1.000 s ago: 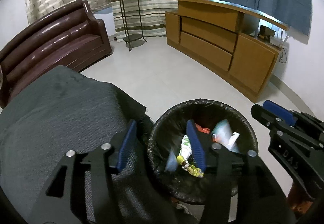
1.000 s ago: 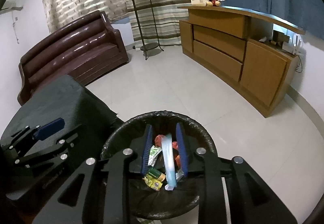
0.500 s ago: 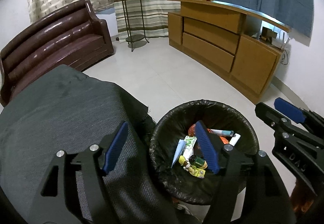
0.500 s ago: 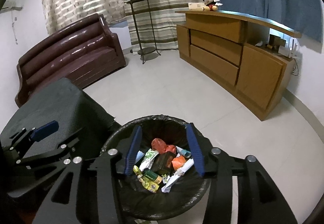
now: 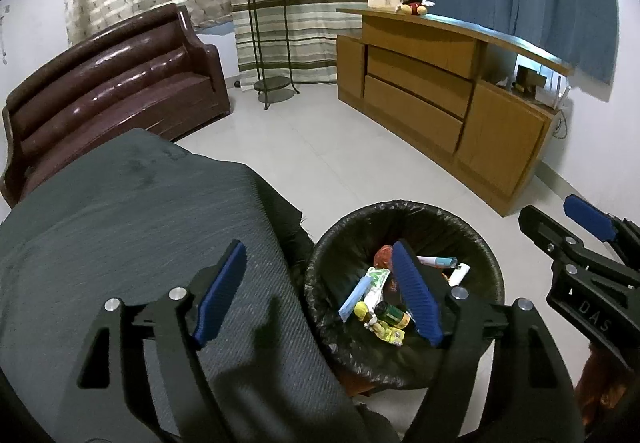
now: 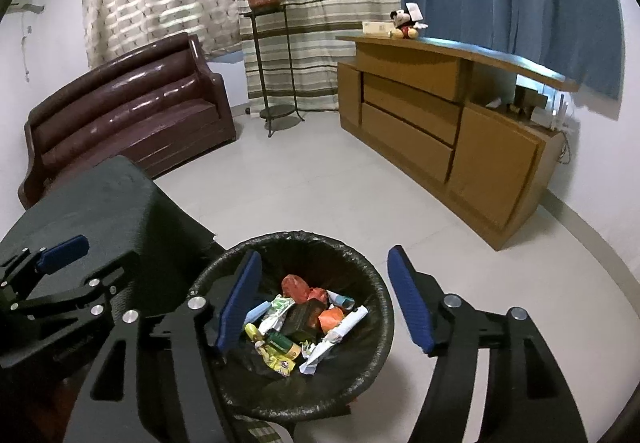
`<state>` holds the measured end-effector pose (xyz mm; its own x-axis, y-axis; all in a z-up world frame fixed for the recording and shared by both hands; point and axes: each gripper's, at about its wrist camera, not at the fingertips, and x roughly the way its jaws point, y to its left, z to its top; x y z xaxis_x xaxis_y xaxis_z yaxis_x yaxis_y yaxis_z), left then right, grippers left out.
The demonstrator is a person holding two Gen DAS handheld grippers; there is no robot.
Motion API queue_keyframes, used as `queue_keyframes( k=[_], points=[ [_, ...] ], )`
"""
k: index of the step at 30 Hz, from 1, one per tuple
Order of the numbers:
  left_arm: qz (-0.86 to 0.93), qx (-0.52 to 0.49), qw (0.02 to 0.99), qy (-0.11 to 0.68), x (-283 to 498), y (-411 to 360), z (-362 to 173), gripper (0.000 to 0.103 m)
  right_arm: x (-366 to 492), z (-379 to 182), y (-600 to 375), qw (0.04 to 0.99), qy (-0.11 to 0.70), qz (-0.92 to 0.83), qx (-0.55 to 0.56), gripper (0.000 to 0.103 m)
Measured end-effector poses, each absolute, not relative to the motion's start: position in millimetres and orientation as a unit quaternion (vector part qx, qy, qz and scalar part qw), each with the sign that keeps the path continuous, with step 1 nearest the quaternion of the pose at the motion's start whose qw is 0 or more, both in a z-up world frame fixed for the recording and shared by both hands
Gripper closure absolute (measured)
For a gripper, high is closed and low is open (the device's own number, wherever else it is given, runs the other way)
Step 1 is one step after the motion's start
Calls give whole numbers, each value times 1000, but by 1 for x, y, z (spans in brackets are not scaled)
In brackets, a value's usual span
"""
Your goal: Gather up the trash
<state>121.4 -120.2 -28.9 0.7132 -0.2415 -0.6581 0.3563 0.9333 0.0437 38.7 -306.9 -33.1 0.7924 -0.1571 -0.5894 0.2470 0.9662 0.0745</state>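
Left wrist view, left to right. A glossy dark brown leather sofa point(image 5: 112, 83) occupies the upper left of the frame. Below it, a dark grey woven cloth over a table point(image 5: 120, 227) fills the lower left. The left gripper point(image 5: 320, 291), black-framed with blue ribbed pads, stands with its jaws spread wide, having just been opening; nothing is between the pads. Its left finger lies over the grey cloth, its right finger over the bin. The round waste bin lined with a black plastic bag point(image 5: 400, 211) sits at lower centre on the pale tiled floor point(image 5: 328, 155), just beside the cloth's edge. Inside lies the collected trash point(image 5: 384, 307): wrappers, a small green bottle, a white tube and red scraps (individual items are hard to identify). A long wooden cabinet with drawers point(image 5: 440, 91) runs across the upper right.

Right wrist view, left to right. The left gripper point(image 6: 52, 263) shows at the lower left edge, over the grey cloth. The right gripper point(image 6: 324, 307) hangs at lower centre with its jaws parted, having just been opening; they are empty. Its left pad lies over the bin's near-left wall, its right pad over the floor past the rim point(image 6: 304, 237). The trash point(image 6: 300, 323) rests in the bin's bottom, below and between the pads, touching neither.
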Motion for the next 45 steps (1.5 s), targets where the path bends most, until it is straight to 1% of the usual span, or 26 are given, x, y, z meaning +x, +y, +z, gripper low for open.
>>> queue_keyframes(
  k=[1,3,10,21,27,45],
  points=[
    [-161,85,923,339,118,-118,-27,24,36,-31,-305,944,302,-108,72,35],
    [-158,87,926,332,110,-113,-23,23,31,-28,-302,945,299,-109,68,33],
    [-143,89,933,318,85,-99,-11,16,14,-18,-293,948,292,-107,61,32],
    [-145,79,941,294,48,-83,12,15,-18,-7,-280,952,282,-103,55,32],
    [-145,77,944,286,29,-76,16,15,-32,-3,-277,953,278,-104,53,32],
    [-134,69,949,278,11,-64,20,15,-48,4,-267,958,266,-91,57,32]
  ],
)
